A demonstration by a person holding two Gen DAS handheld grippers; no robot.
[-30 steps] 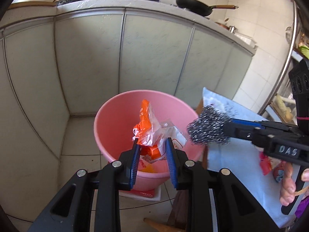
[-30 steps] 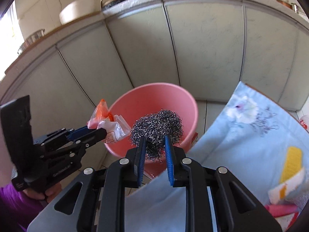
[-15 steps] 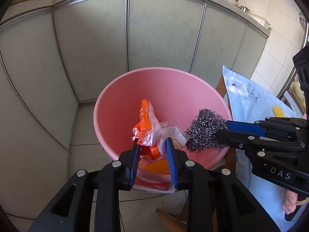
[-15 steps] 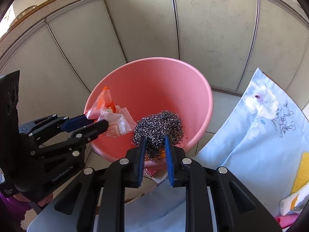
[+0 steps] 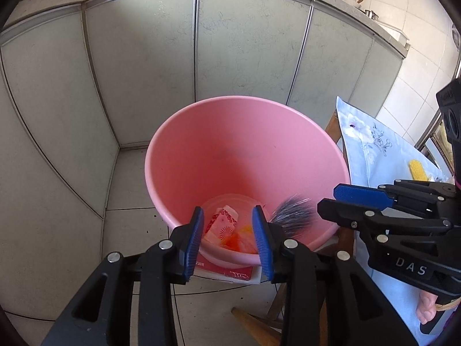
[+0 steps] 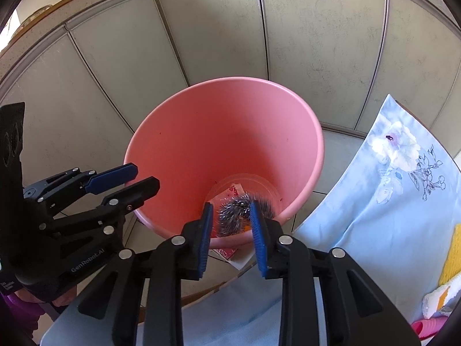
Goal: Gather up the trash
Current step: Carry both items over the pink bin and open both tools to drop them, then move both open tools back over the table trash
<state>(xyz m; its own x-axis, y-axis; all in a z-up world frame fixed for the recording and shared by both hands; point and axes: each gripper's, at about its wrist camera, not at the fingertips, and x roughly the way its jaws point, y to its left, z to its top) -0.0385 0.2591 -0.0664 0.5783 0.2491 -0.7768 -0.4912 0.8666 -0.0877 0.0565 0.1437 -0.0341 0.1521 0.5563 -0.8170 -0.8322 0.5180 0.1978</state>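
Observation:
A pink bucket [image 5: 247, 144] stands on the tiled floor; it also shows in the right wrist view [image 6: 224, 132]. My left gripper [image 5: 230, 230] is open and empty over its near rim. The orange and clear wrapper [image 5: 230, 230] lies at the bucket's bottom. My right gripper [image 6: 232, 225] is open over the rim. The steel wool scourer [image 6: 239, 213] is blurred, falling inside the bucket; it shows as a streak in the left wrist view [image 5: 294, 216]. Each gripper shows in the other's view: the right one [image 5: 340, 199] and the left one [image 6: 141, 178].
Grey cabinet doors [image 5: 247, 46] stand behind the bucket. A table with a light blue flowered cloth [image 6: 397, 190] is on the right, with yellow and white scraps [image 6: 452, 262] on it. A red and white paper [image 5: 230, 271] lies under the bucket.
Both grippers have opened over the bucket. The wrapper has dropped to the bucket's bottom and the scourer is falling in.

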